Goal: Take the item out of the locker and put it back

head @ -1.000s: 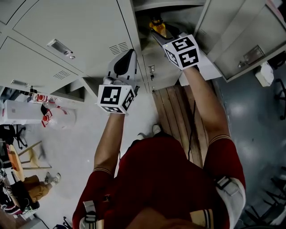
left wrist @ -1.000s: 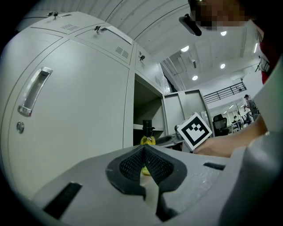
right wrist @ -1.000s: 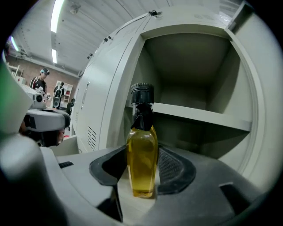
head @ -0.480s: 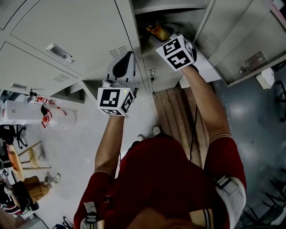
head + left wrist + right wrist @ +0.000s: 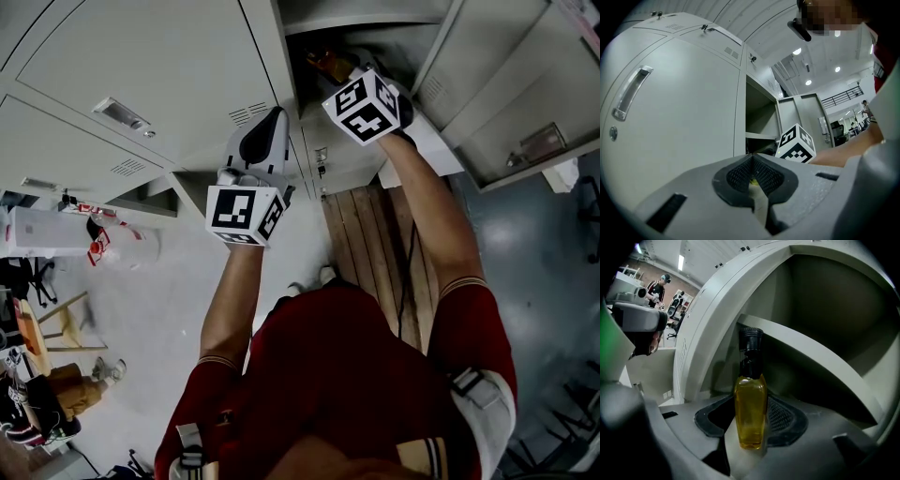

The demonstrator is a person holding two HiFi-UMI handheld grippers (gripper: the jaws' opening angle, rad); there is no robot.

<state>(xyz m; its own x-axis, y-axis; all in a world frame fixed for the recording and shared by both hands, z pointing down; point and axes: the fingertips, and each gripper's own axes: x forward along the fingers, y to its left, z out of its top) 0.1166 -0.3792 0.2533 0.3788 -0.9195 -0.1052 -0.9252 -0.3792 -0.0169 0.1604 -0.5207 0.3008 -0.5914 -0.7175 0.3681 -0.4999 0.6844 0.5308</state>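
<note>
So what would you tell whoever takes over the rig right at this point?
Left gripper: jaws shut, empty, in front of a closed locker door.
Right gripper: jaws shut on the bottle, which holds yellow liquid and has a black cap. It is upright within the open locker compartment.
Done: bottle gripped. This moment does not show whether it is coming out or going back.
Left: end with the bottle standing in the locker, then release.

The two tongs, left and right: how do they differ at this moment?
The right tongs grip a yellow bottle, jaws apart around it; the left tongs are shut and empty. The right tongs reach into the open locker; the left tongs sit outside, by a closed door. Both are grey and carry a marker cube.
</note>
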